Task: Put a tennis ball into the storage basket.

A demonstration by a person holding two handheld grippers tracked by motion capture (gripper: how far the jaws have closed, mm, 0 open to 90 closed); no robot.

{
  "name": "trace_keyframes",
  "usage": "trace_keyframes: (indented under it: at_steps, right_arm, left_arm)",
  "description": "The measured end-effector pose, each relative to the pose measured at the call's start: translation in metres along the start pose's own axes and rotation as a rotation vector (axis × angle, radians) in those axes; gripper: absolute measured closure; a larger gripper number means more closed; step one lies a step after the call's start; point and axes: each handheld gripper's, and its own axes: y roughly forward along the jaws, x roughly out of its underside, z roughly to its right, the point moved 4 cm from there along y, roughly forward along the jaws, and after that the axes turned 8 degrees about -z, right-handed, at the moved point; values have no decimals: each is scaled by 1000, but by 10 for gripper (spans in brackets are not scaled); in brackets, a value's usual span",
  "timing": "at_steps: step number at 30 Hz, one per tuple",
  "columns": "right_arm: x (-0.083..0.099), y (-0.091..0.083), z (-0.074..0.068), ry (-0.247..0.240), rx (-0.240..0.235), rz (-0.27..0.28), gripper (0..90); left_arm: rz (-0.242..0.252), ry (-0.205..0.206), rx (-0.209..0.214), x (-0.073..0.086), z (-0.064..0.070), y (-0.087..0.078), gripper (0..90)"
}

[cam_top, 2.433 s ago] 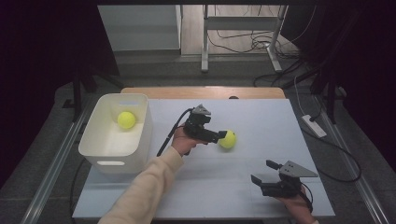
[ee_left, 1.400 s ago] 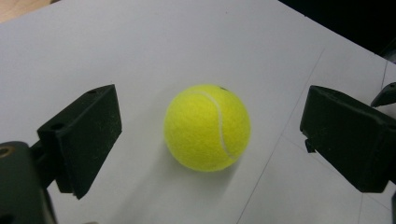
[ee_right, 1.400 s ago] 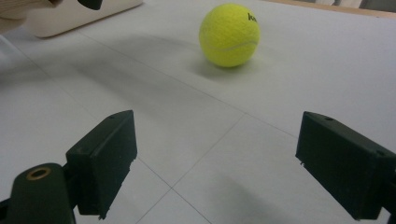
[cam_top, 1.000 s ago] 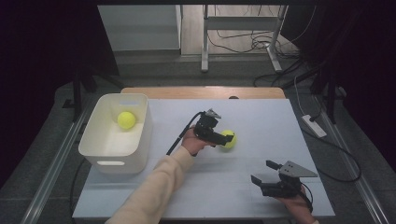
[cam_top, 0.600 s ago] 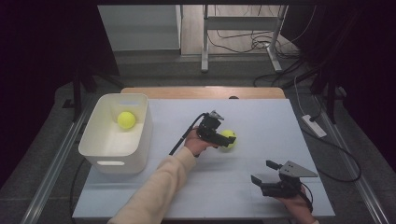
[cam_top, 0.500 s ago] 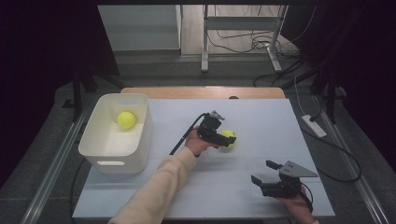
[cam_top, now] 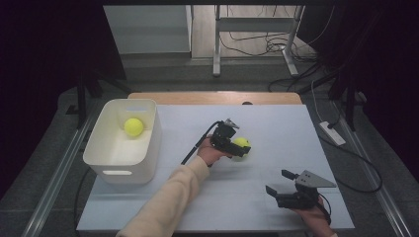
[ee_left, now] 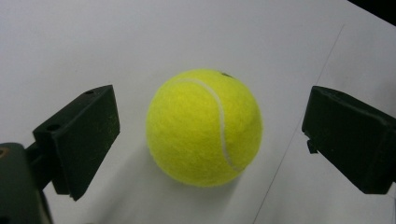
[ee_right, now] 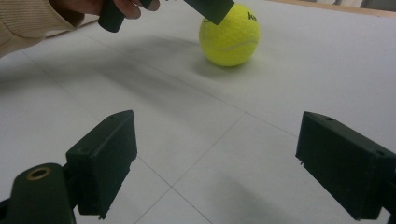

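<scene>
At the left of the table, which is covered in a pale grey-white sheet, stands a white rectangular plastic bin with a slot handle in its near wall. A yellow felt tennis ball lies inside it, toward the far end.

Near the middle of the table, the person's left hand, in a cream knitted sleeve, holds the left gripper low over a second yellow tennis ball. This ball rests on the table surface, well apart from the bin. In the left gripper view the ball sits between the two black jaws, which stand wide apart with a clear gap on either side of it; neither jaw touches the felt. A white seam curves down the ball's right half, and its shadow falls on the table beneath.

Toward the near right corner, the person's right hand holds the right gripper just above the table, with a grey three-cornered plate on top. Its jaws are spread wide with nothing between them. In the right gripper view the second ball lies farther off on the table, with a jaw of the left gripper just above it.
</scene>
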Motion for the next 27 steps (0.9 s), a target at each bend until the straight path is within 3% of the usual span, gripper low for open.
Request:
trace_keyframes:
  at_steps: [8, 16, 18, 20, 27]
  right_arm:
    - [0, 0, 0, 0, -1, 2, 122]
    - [0, 0, 0, -1, -2, 2, 122]
    - [0, 0, 0, -1, -2, 2, 122]
    - [0, 0, 0, -2, -2, 2, 122]
    - [1, -1, 1, -1, 1, 0, 123]
  left_arm:
    - [-23, -2, 0, 2, 0, 10, 53]
    - [-76, 12, -32, 6, 1, 22, 86]
    - [-89, 16, -46, 7, 1, 24, 135]
    - [-90, 21, -59, 7, 1, 25, 254]
    - [-92, 28, -69, 6, 1, 23, 270]
